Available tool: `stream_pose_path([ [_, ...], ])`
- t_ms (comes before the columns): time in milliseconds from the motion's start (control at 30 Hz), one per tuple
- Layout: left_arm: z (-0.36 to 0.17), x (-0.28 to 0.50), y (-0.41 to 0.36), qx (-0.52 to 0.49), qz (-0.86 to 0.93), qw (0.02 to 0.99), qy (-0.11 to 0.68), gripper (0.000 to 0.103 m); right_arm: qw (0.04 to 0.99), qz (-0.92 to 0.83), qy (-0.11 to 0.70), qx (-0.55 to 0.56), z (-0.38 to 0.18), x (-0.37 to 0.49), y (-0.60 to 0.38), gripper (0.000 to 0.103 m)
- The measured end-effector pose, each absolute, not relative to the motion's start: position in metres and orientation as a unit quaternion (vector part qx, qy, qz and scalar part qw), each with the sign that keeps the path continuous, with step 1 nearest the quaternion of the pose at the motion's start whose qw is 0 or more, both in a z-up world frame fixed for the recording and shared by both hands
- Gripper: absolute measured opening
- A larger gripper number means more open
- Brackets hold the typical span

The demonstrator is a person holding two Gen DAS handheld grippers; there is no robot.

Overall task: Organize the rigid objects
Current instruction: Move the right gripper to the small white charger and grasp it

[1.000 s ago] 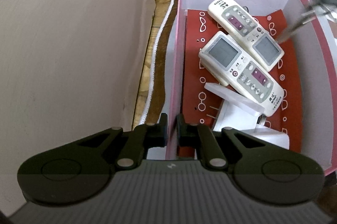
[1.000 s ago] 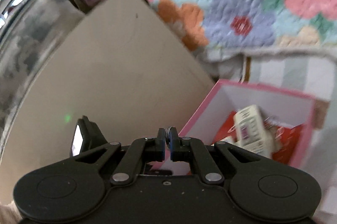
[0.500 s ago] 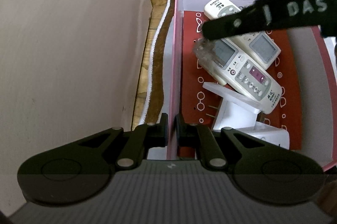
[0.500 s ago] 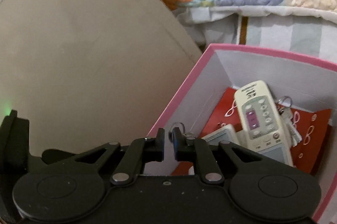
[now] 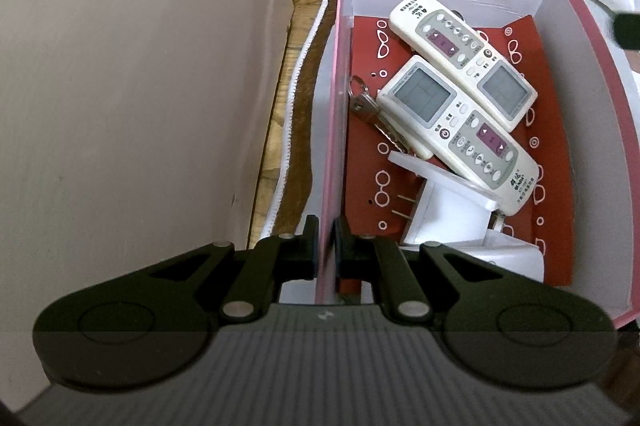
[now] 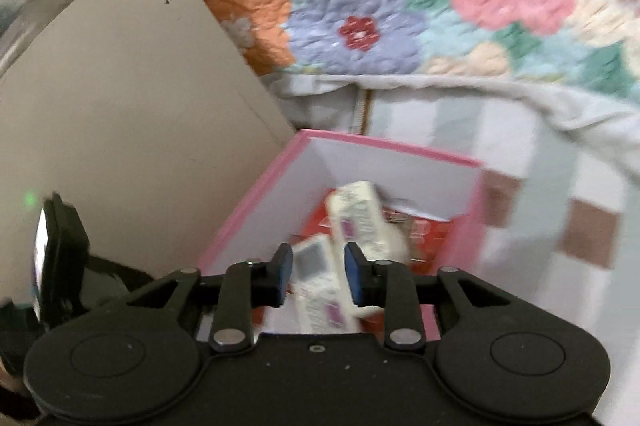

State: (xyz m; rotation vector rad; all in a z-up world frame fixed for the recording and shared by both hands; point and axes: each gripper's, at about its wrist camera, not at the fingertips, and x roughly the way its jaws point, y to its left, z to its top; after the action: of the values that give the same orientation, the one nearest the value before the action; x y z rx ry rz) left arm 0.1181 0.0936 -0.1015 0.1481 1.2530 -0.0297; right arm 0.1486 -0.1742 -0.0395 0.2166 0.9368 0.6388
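A pink box (image 5: 333, 114) with a red patterned floor holds two white remote controls (image 5: 460, 42) (image 5: 456, 122), a bunch of keys (image 5: 366, 106) and white plug adapters (image 5: 448, 214). My left gripper (image 5: 326, 236) is shut on the box's left wall near the front corner. My right gripper (image 6: 315, 266) is open and empty, above the box (image 6: 248, 210), where the remotes (image 6: 360, 222) show blurred.
A beige panel (image 5: 132, 66) stands close on the left of the box. A strip of wooden surface (image 5: 280, 114) and white cloth edging lie between them. A flowered quilt (image 6: 400, 6) and a checked cloth (image 6: 540, 206) lie beyond the box.
My right gripper came down over the box shut on the keys, opened and pulled back up. The keys now lie in the box beside the near remote. The left gripper held still.
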Motion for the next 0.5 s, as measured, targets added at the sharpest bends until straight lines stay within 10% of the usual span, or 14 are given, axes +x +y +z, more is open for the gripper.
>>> stream_pose_path([
  [133,-0.102,0.118,0.092,0.071,-0.01,0.808,0.585,0.008,0.854,0.247,0.452,0.079,-0.043,0.137,-0.206,0.058],
  [500,-0.102,0.12,0.089,0.079,-0.007,0.804,0.59,0.008,0.851,0.102,0.509,0.073,-0.128,0.14,-0.258,0.06],
])
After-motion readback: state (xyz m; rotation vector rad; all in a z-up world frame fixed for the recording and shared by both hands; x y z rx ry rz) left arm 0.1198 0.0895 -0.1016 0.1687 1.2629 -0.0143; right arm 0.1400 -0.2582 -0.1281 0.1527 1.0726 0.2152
